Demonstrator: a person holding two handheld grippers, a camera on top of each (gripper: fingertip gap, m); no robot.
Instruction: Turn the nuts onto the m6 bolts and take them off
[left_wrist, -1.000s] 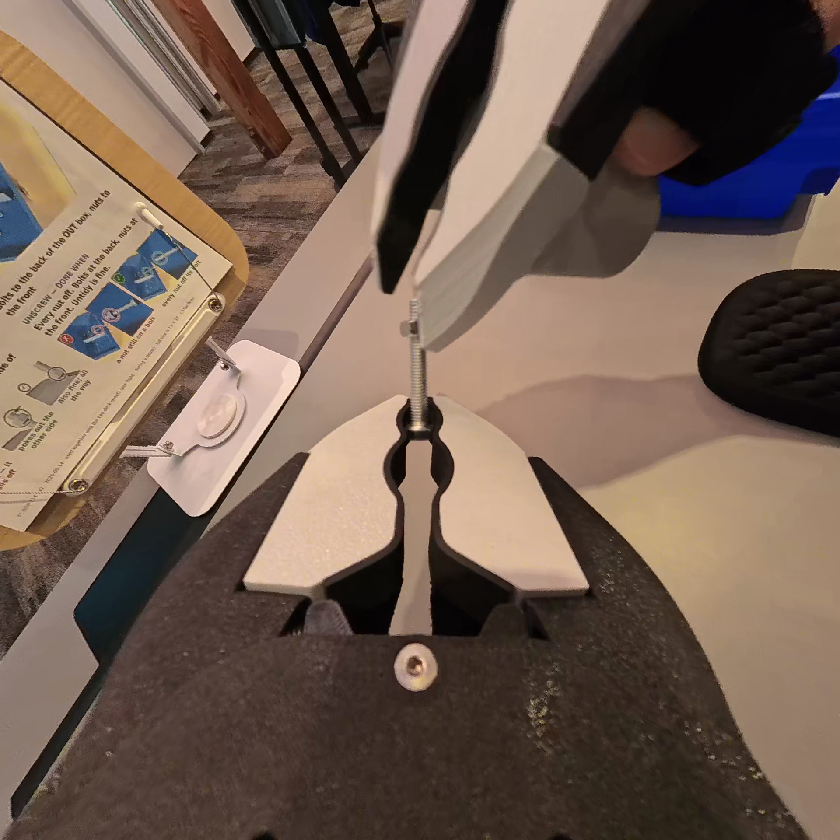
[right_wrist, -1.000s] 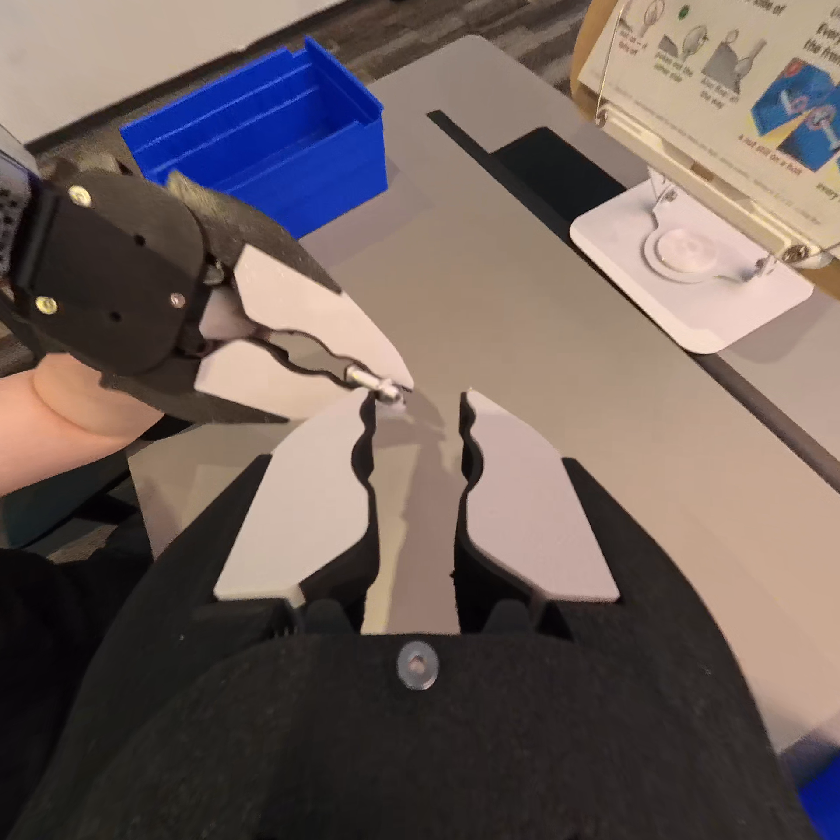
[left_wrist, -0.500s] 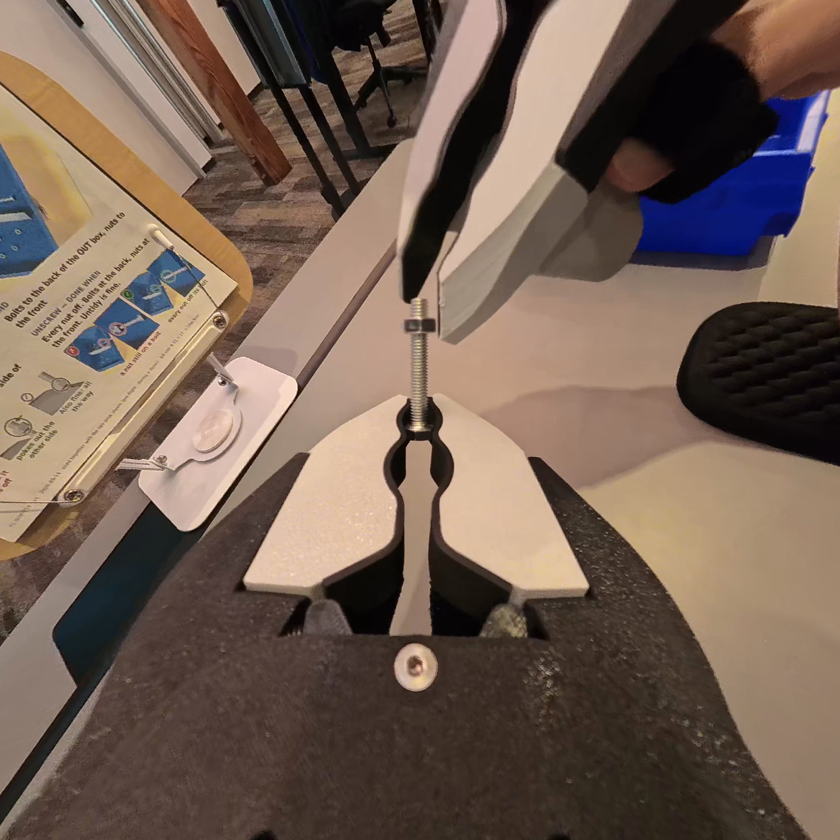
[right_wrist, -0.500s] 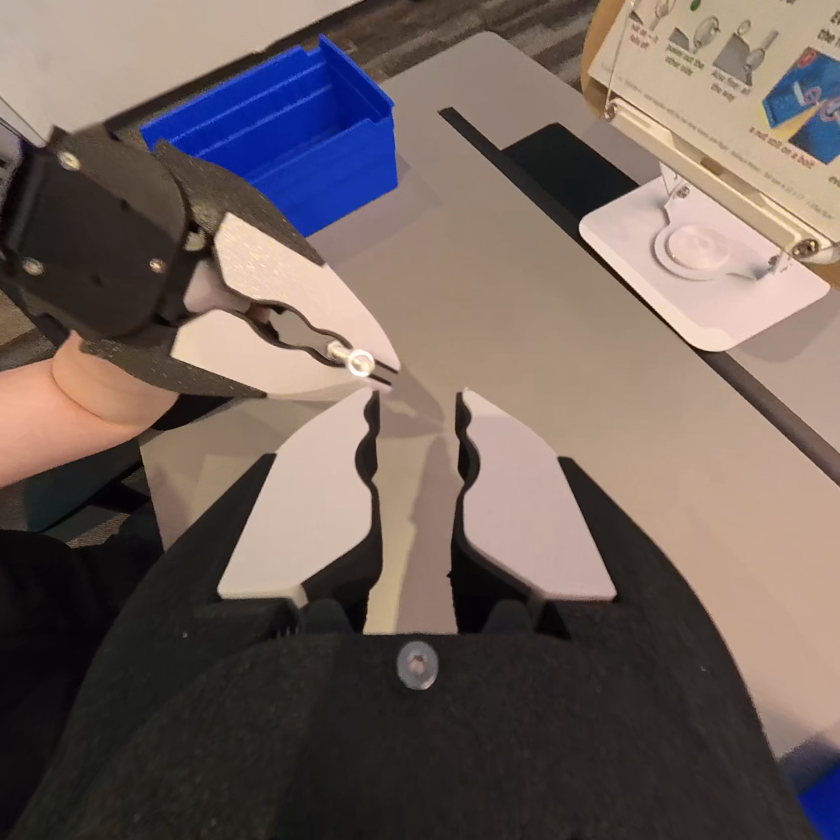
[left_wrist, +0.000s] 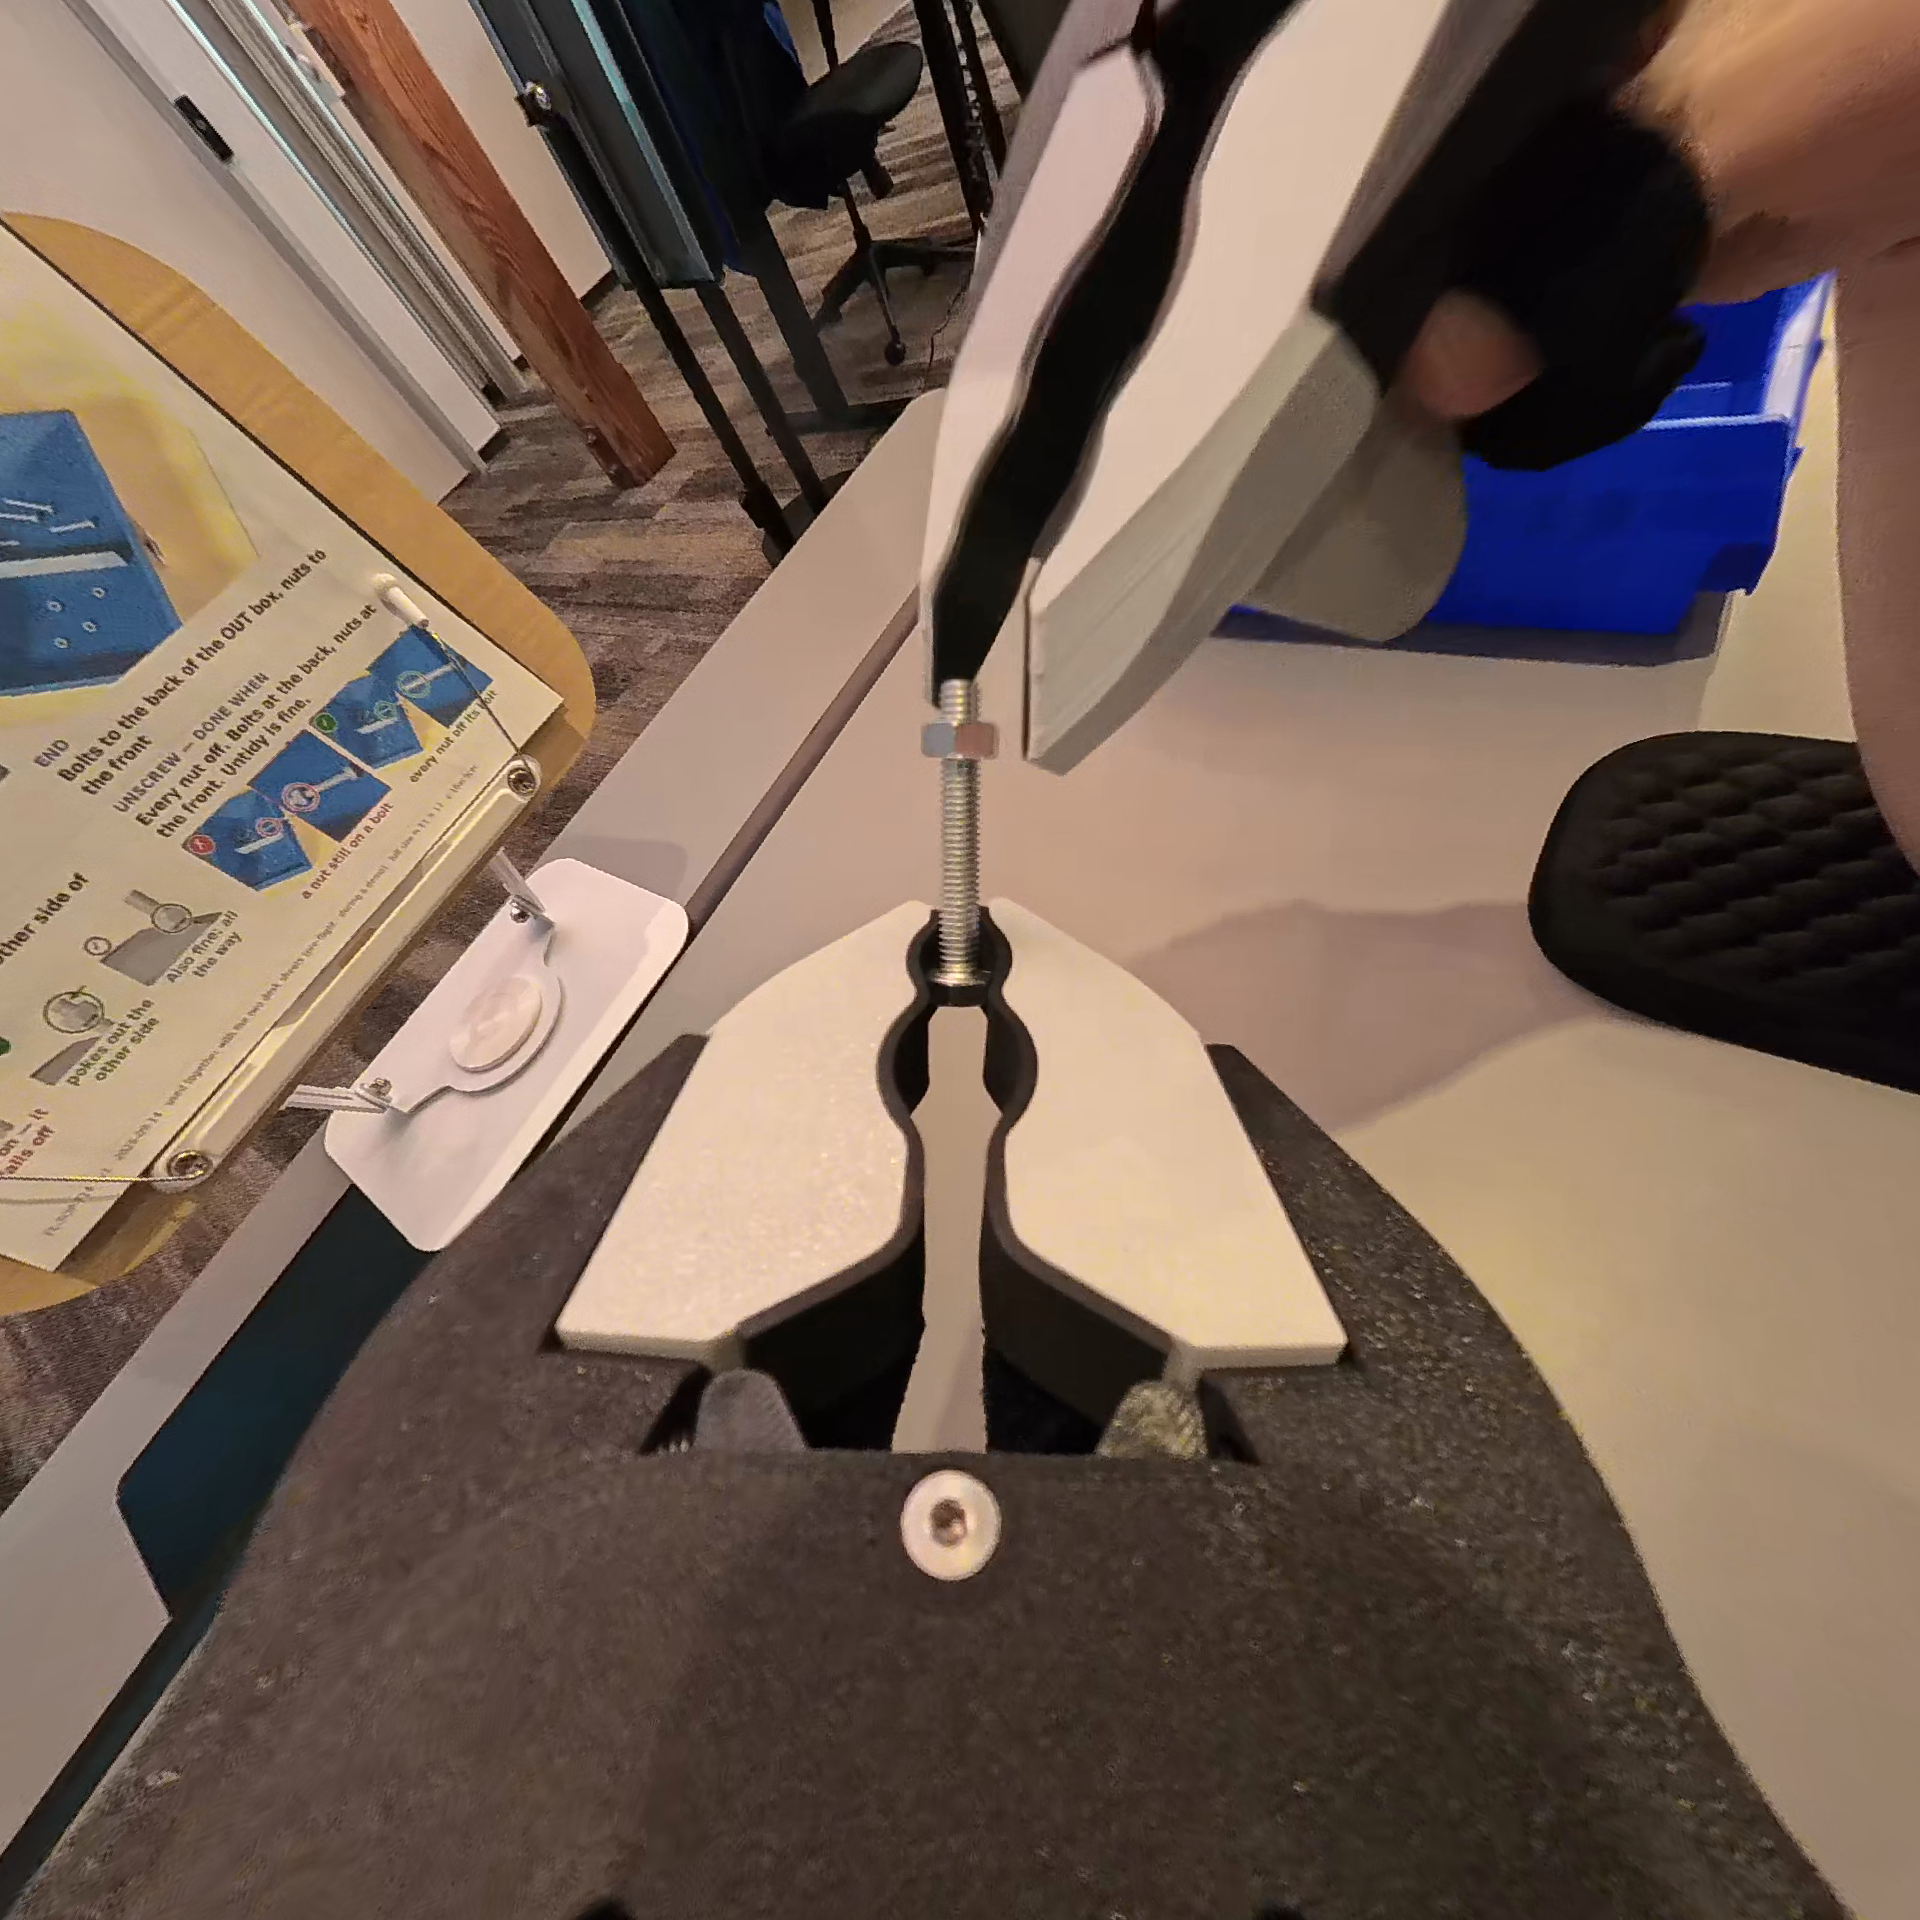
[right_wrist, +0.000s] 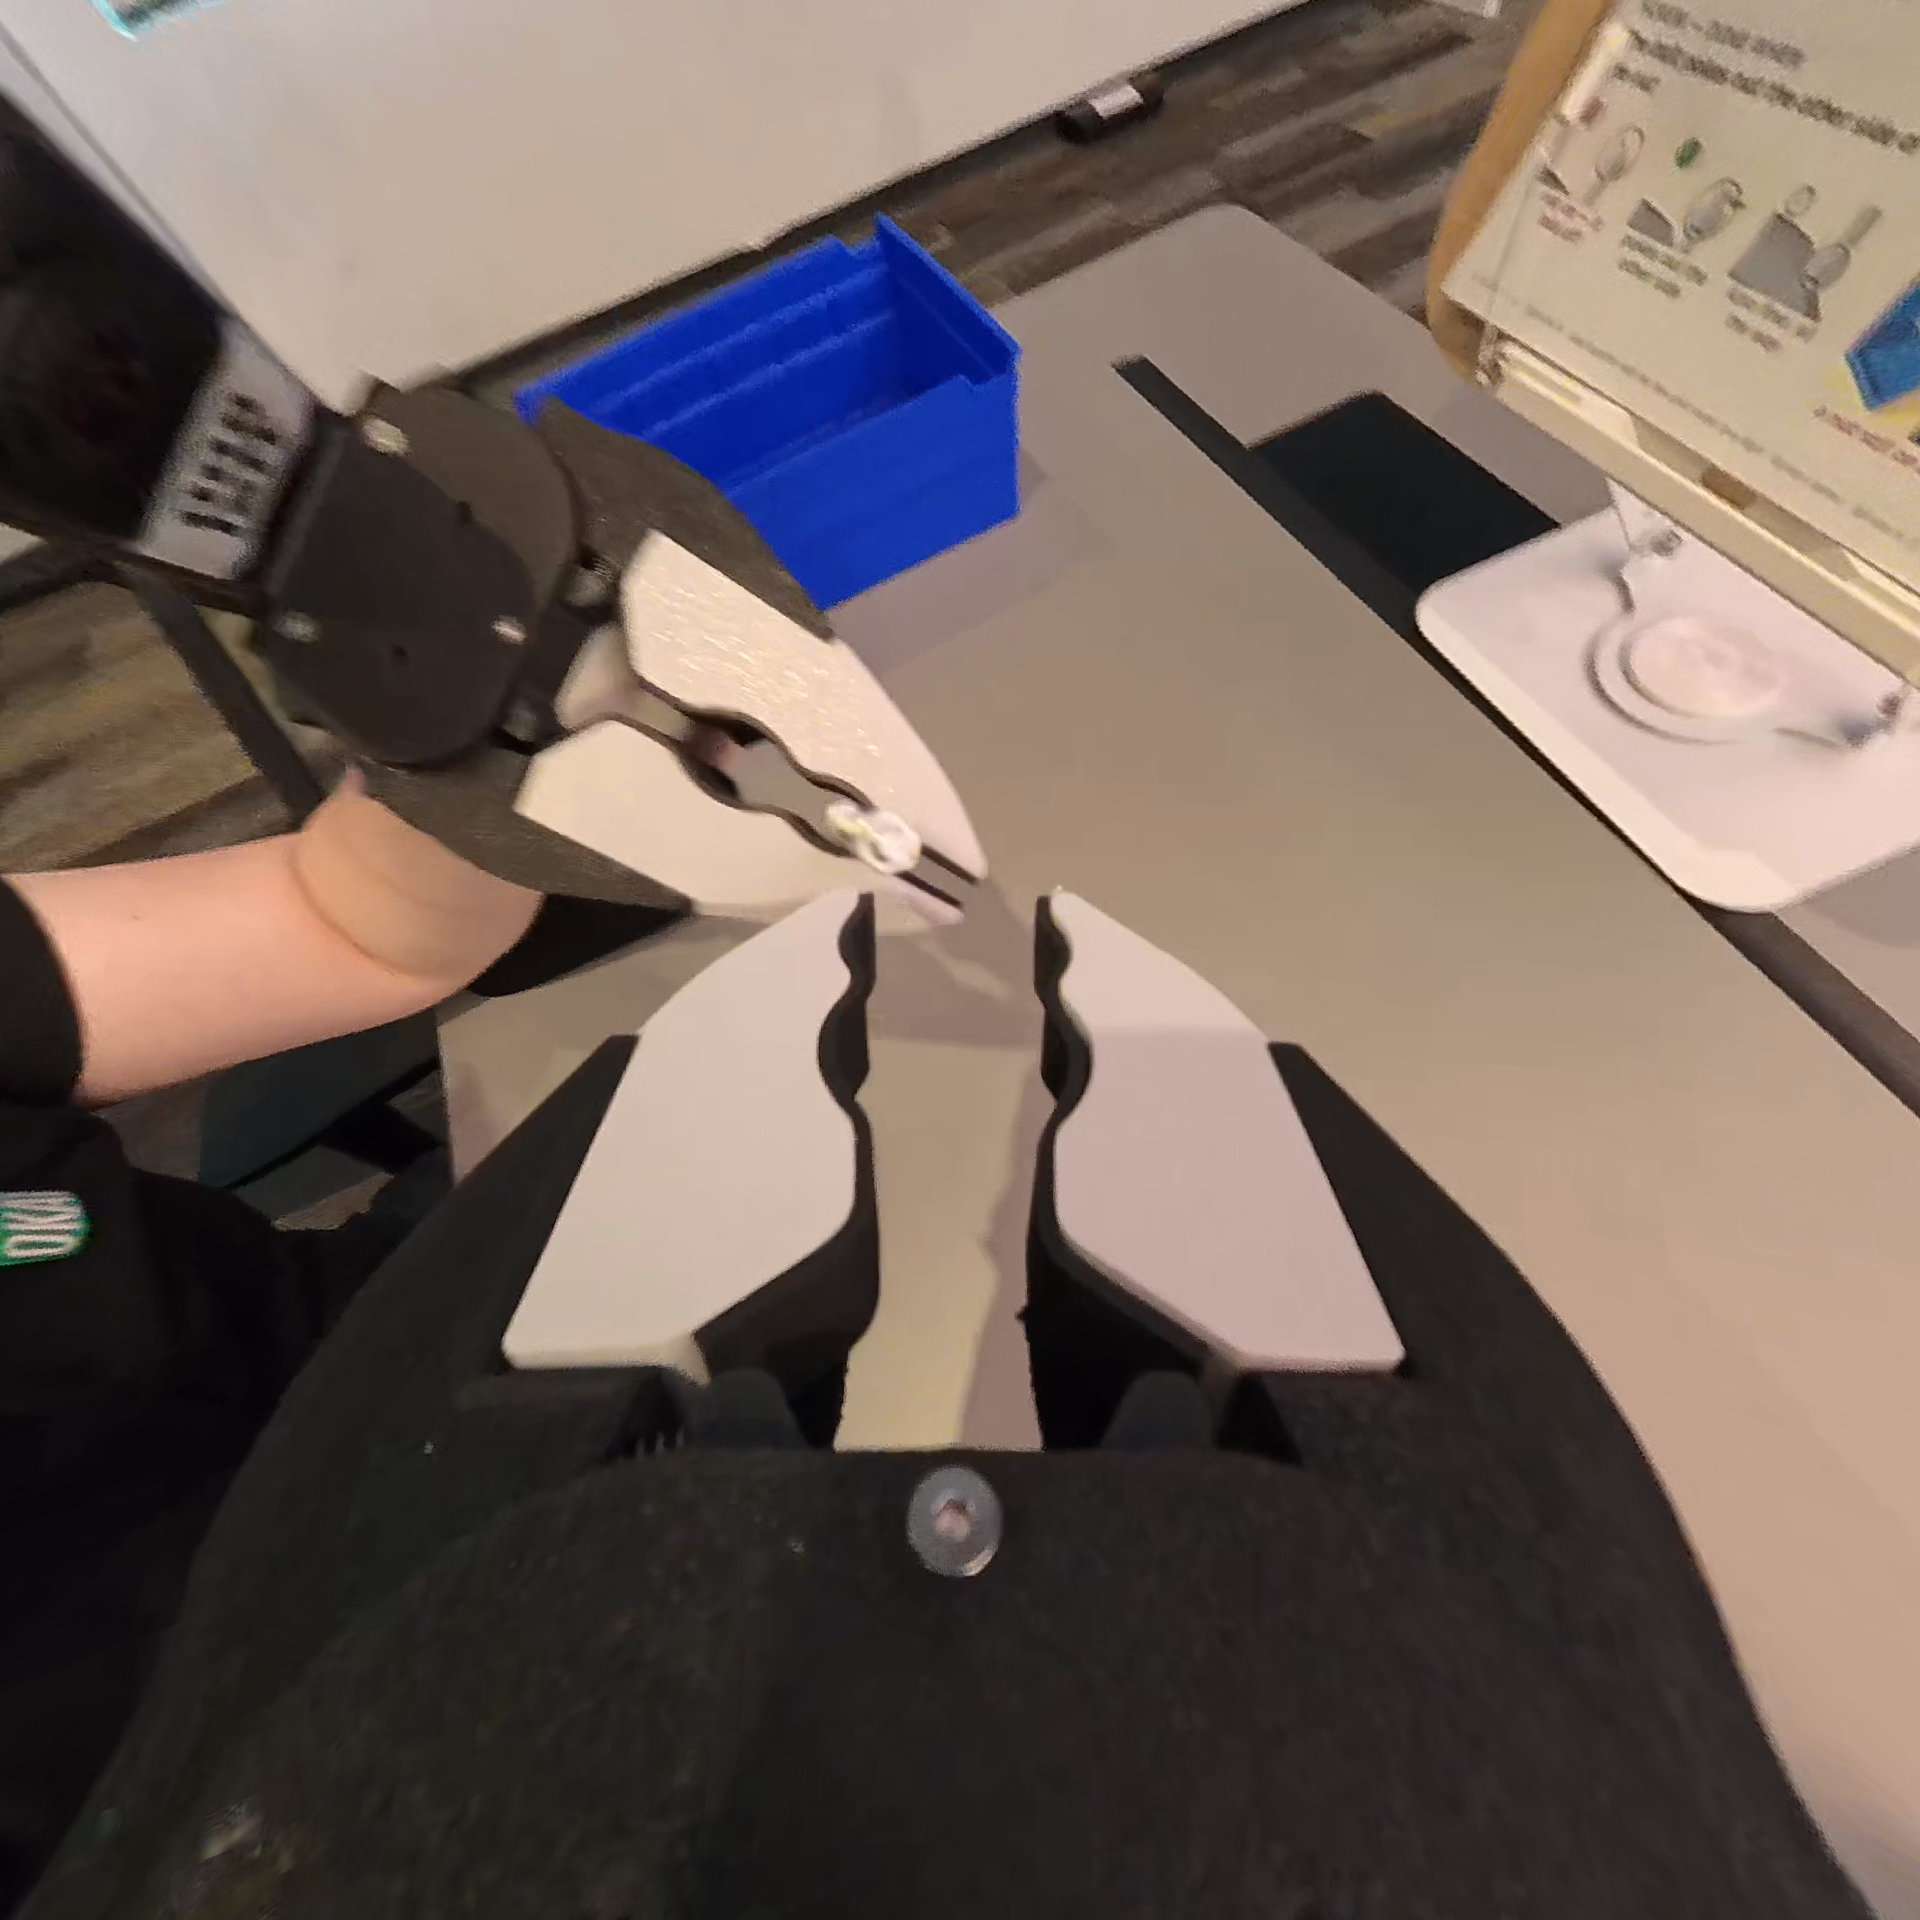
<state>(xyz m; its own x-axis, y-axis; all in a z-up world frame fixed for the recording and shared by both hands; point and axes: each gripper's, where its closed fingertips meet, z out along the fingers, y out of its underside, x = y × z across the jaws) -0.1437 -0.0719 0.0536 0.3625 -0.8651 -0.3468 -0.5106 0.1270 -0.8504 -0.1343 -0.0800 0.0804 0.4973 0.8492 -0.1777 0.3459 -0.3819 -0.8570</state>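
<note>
Left wrist view, change: a second ago your right gripper (left_wrist: 1023, 675) had its tips beside the nut (left_wrist: 961, 740); now they sit just above it, at the free end of the bolt (left_wrist: 958, 831), and the nut stays a few threads down.
Left wrist view, meaning: the nut is on but not run far; you look to be between turns, re-gripping.
Left wrist view, pose: your left gripper (left_wrist: 958, 961) clamps the bolt by its head end, shaft pointing away along the fingers.
Right wrist view, change: the left gripper (right_wrist: 914, 868) has drifted up and right toward your fingertips (right_wrist: 852, 914).
Right wrist view, pose: your jaws stand apart, holding nothing; the bolt end (right_wrist: 868, 831) is blurred, so contact cannot be judged.
Right wrist view, surroundings: blue bin (right_wrist: 831, 416) beyond, well apart.
</note>
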